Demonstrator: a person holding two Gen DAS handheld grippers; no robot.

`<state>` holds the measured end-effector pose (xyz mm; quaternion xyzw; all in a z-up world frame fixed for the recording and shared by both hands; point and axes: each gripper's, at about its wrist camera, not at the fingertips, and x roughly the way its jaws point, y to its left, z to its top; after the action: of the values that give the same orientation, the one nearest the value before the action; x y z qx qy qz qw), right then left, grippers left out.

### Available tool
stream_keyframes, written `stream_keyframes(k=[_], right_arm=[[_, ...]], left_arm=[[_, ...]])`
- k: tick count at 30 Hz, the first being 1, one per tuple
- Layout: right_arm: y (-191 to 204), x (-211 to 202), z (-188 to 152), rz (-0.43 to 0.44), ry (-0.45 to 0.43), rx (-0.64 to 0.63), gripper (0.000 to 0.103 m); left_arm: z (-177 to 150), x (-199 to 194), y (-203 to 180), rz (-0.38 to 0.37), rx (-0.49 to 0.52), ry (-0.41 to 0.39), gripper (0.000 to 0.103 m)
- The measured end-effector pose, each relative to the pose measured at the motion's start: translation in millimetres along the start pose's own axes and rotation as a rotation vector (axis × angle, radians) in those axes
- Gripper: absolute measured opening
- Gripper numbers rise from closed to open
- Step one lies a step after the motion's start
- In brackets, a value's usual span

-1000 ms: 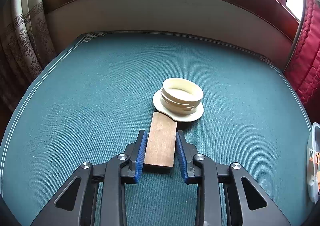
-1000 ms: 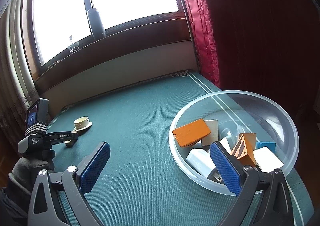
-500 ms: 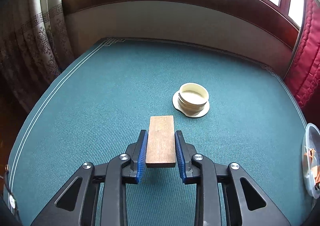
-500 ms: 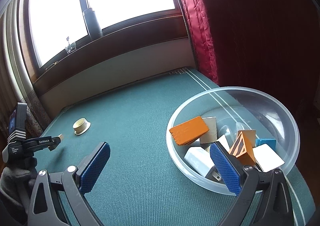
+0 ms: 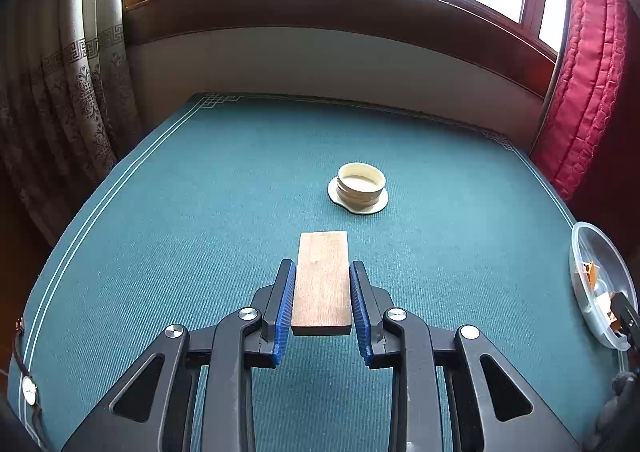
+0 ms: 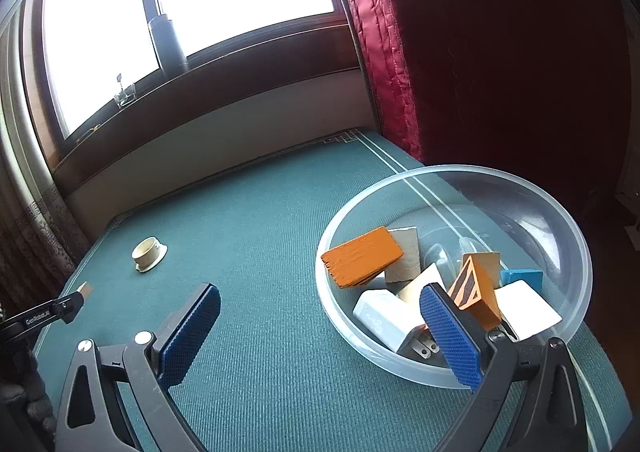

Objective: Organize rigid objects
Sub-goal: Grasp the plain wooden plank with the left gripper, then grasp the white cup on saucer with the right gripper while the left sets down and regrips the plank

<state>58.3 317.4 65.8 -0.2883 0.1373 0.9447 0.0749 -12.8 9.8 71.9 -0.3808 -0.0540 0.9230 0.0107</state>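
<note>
Two tongs are ours: the left gripper clamps the wood block by its long edges above the cloth, stiff, light and unlikely to slip, while the right gripper gapes wide beside the bowl.

My right pad hides part of the white charger. The clear bowl is cut off at the frame edge
</note>
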Motion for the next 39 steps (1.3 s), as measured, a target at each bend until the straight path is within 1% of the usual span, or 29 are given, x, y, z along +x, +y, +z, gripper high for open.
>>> stream_keyframes(k=[3,6,12,15,20,24,26,30,36,39], right_arm=[[5,3,0,-0.021,0.014,-0.022,0.102],[17,9,-1,-0.011,0.051,-0.073,0.102],[43,20,9,0.072,0.147,-0.107,0.102],[56,29,17,0.114,0.217,-0.121,0.102],[83,49,23,0.155,0.291,-0.151,0.102],[109,70,21,0.155,0.29,-0.201,0.102],[119,80,19,0.167,0.311,-0.211,0.102],[139,94,17,0.187,0.364,-0.258,0.102],[173,109,24,0.195,0.386,-0.361,0.102],[191,123,25,0.2,0.39,-0.386,0.102]], left_arm=[[-2,-5,3,-0.015,-0.006,-0.007,0.028],[-3,-7,7,-0.029,-0.016,-0.006,0.028],[-5,-9,9,-0.046,-0.024,-0.006,0.028],[-5,-11,8,-0.051,-0.029,-0.01,0.028],[-5,-13,7,-0.058,-0.046,-0.014,0.028],[-5,-15,7,-0.061,-0.049,-0.028,0.028],[-5,-15,8,-0.059,-0.054,-0.031,0.028],[-6,-9,10,-0.055,-0.07,-0.014,0.028],[-6,2,20,-0.039,-0.104,0.02,0.028],[-6,6,24,-0.034,-0.113,0.033,0.028]])
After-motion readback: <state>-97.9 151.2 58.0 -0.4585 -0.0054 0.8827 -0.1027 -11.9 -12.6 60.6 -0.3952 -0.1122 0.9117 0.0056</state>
